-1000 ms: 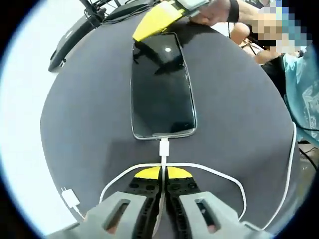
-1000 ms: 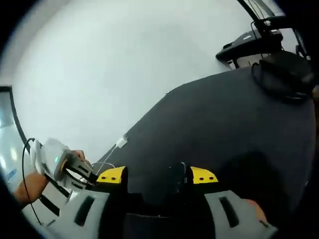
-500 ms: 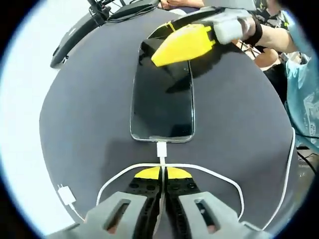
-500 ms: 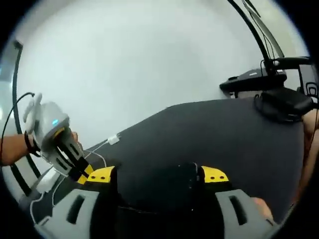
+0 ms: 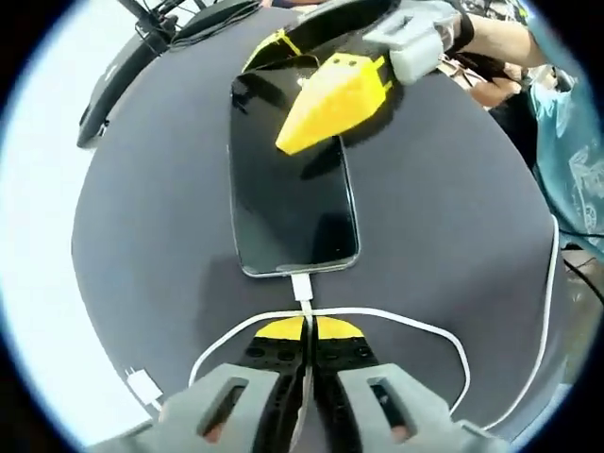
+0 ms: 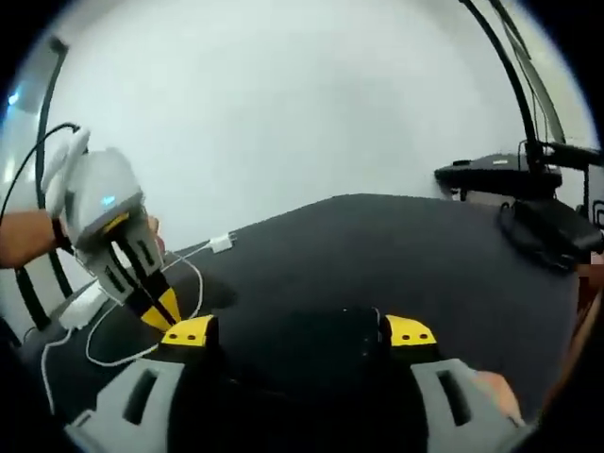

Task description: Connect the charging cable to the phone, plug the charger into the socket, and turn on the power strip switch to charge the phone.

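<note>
In the left gripper view, the left gripper (image 5: 305,330) has its jaws pressed together on the white cable (image 5: 427,329) just behind its plug, which sits at the near end of the phone (image 5: 288,179), straight ahead of the tips. From the pinch the cable loops out to both sides of the jaws; one run ends in a small white connector (image 5: 143,387) down to the left of them. Whether the plug is fully seated cannot be told from here.

Past the plug, the phone lies face up, lengthwise away from the jaws. At its far end the right gripper (image 5: 326,99) comes in from the upper right, its jaws spread either side of the phone's far end; in the right gripper view the dark phone (image 6: 302,349) lies between those yellow tips, though contact is unclear.

The step in hand looks like connecting cable to phone: the right steadies while the left pushes. Next would be a short straight push, then release and a move to the charger.

The surface is a round dark-grey table (image 5: 453,217). Beyond it are a pale floor and black stands (image 6: 514,175).
</note>
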`<state>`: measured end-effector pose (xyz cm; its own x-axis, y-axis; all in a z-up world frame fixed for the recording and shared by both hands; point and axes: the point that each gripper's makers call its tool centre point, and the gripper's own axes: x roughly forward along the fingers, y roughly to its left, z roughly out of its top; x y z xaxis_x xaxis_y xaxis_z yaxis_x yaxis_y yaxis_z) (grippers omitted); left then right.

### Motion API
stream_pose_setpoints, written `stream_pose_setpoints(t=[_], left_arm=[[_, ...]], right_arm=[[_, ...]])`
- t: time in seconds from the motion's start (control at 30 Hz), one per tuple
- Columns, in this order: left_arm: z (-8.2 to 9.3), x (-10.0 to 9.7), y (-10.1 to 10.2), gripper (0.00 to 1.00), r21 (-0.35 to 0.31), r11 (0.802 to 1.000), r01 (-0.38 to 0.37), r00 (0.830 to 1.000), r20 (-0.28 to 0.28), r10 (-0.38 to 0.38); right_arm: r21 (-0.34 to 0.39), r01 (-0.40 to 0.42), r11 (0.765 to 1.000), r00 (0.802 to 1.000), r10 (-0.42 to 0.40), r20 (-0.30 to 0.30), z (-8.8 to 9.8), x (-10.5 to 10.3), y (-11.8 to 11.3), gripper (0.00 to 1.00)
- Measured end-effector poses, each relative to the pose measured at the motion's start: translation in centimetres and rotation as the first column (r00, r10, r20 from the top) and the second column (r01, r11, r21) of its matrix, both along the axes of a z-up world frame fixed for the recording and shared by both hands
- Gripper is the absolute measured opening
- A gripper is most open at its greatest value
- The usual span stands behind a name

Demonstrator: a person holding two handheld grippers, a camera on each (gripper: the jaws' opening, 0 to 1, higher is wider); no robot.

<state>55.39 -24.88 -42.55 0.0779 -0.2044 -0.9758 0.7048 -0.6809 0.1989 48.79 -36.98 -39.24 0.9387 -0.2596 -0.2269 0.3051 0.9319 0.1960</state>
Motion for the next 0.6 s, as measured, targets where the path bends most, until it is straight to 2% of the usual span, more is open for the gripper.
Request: stream_pose_setpoints(t=[0.07,0.13,0.17,0.3,0.33,0.37,0.4,0.43,0.5,0.53,0.6], left_arm=[[0.0,0.1,-0.1,0.00,-0.005,1.000,-0.022,1.000,-0.020,0.022],[0.0,-0.3,0.2,0.00,-0.019,0.999,-0.031,0.999,-0.022,0.031],[0.0,-0.2,0.2,0.00,-0.028,0.999,-0.037,0.999,-0.025,0.036],[0.3,0.4,0.0,0.00,-0.123,0.981,-0.152,0.983,-0.127,0.136],[0.6,0.2,0.3,0.00,-0.150,0.967,-0.207,0.970,-0.161,0.183],[0.8,0.5,0.3,0.04,-0.173,0.956,-0.237,0.963,-0.170,0.208],[1.0,1.2,0.2,0.09,-0.198,0.949,-0.245,0.963,-0.158,0.216],[1.4,2.0,0.8,0.14,-0.198,0.948,-0.249,0.963,-0.151,0.221],[2.0,3.1,2.1,0.22,-0.206,0.939,-0.275,0.958,-0.137,0.251],[2.5,3.8,2.5,0.22,-0.232,0.927,-0.296,0.954,-0.130,0.272],[3.9,4.1,3.2,0.25,-0.307,0.876,-0.371,0.926,-0.189,0.326]], right_arm=[[0.011,0.000,1.000,1.000,0.000,0.001,-0.1,0.1,0.0,0.68],[0.077,0.015,0.997,0.999,-0.019,0.043,0.2,-0.1,-0.4,0.66],[0.076,0.018,0.997,0.999,-0.022,0.042,0.2,-0.2,-0.5,0.65],[0.079,0.003,0.997,0.999,-0.007,0.049,0.3,-0.4,-0.9,0.62],[0.085,0.004,0.996,0.998,-0.009,0.058,0.5,-0.7,-1.2,0.58],[0.074,0.015,0.997,0.997,-0.020,0.069,0.8,-0.9,-1.5,0.54],[0.044,0.017,0.999,0.996,-0.021,0.085,1.3,-1.1,-1.9,0.51],[-0.010,0.009,1.000,0.989,-0.007,0.147,2.9,-1.2,-1.9,0.50],[-0.094,-0.002,0.996,0.991,0.015,0.137,4.5,-1.5,-2.3,0.49],[-0.105,-0.014,0.994,0.991,0.028,0.132,5.1,-1.4,-2.3,0.49],[-0.117,-0.069,0.991,0.988,0.084,0.128,7.0,-0.4,-2.5,0.47]])
